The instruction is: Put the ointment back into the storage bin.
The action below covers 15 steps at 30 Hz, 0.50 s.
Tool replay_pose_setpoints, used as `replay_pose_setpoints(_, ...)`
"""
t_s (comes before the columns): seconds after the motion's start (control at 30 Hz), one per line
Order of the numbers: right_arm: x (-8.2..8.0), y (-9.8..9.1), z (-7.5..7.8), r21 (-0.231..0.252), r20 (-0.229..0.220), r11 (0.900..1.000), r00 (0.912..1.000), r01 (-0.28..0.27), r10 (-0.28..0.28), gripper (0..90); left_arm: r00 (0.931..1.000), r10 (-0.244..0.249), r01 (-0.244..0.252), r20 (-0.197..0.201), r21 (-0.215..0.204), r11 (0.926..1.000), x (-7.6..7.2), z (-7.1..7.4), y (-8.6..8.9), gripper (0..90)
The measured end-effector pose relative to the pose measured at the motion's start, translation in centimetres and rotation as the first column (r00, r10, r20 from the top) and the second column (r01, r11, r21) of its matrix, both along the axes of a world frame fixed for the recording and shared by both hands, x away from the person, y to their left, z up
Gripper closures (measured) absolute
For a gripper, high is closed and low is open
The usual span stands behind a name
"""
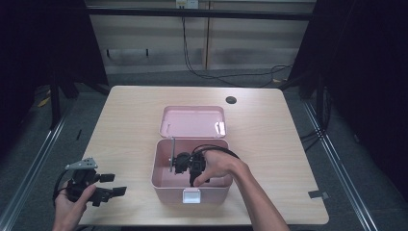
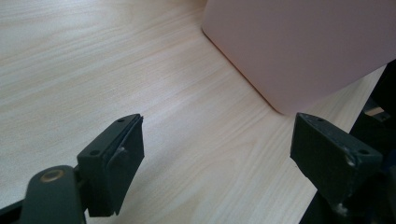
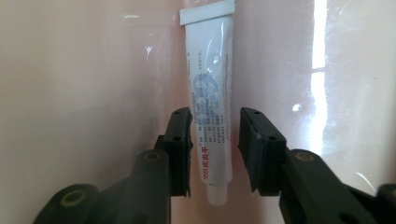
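A pink box [image 1: 157, 174] stands open on the table, its lid [image 1: 192, 120] tipped back behind it. A person's right hand holds my right gripper [image 1: 182, 163] down inside the box. In the right gripper view a white tube [image 3: 211, 98] with blue and red print lies against the pink box interior [image 3: 70, 70], cap end nearest me. My right gripper [image 3: 215, 116] straddles the tube, the left jaw at its edge, the right jaw a small gap away. My left gripper [image 1: 114, 184] is open over the table's front left, empty, and its own view [image 2: 217, 126] faces the box's outer wall [image 2: 303, 46].
The wooden table [image 1: 130, 110] has a black round hole [image 1: 231, 100] at the back right and a dark tape piece [image 1: 317, 195] near its front right corner. A white latch [image 1: 191, 196] sits on the box's front. Cables [image 1: 216, 74] lie on the floor behind.
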State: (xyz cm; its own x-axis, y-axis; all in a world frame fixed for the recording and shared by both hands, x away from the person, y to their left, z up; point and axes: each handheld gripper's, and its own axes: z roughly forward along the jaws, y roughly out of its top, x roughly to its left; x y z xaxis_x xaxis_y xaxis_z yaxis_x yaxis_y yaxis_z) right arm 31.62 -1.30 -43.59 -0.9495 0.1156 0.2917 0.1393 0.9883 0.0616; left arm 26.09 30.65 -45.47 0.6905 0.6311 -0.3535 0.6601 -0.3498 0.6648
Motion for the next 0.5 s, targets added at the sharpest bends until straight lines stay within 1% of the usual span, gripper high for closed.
replay_pose_setpoints(0.03,0.0,0.0,0.1,0.001,0.000,1.0000,1.0000,0.001,-0.001,64.6,1.0000,-0.004,0.004,0.003,0.004,1.0000,0.0,0.0,0.0,17.4)
replay_pose_setpoints(0.07,0.0,0.0,0.2,0.001,0.010,1.0000,0.9999,0.003,-0.003,63.7,1.0000,-0.002,0.002,0.001,0.003,1.0000,0.0,0.0,0.0,17.4)
replay_pose_setpoints(0.27,0.0,-0.4,0.7,0.019,0.016,0.9995,0.9996,0.023,-0.024,62.2,1.0000,-0.001,0.001,0.001,0.002,1.0000,0.0,0.0,0.0,17.4)
replay_pose_setpoints(0.4,0.0,-0.8,1.1,0.016,0.023,0.9993,0.9991,0.035,-0.035,60.4,1.0000,0.000,0.000,0.002,0.012,0.9999,0.0,0.0,0.0,17.6)
replay_pose_setpoints(0.5,-0.1,-0.9,1.3,0.023,0.030,0.9989,0.9987,0.042,-0.042,59.8,1.0000,0.000,0.000,0.001,0.011,0.9999,0.0,0.0,0.0,18.1)
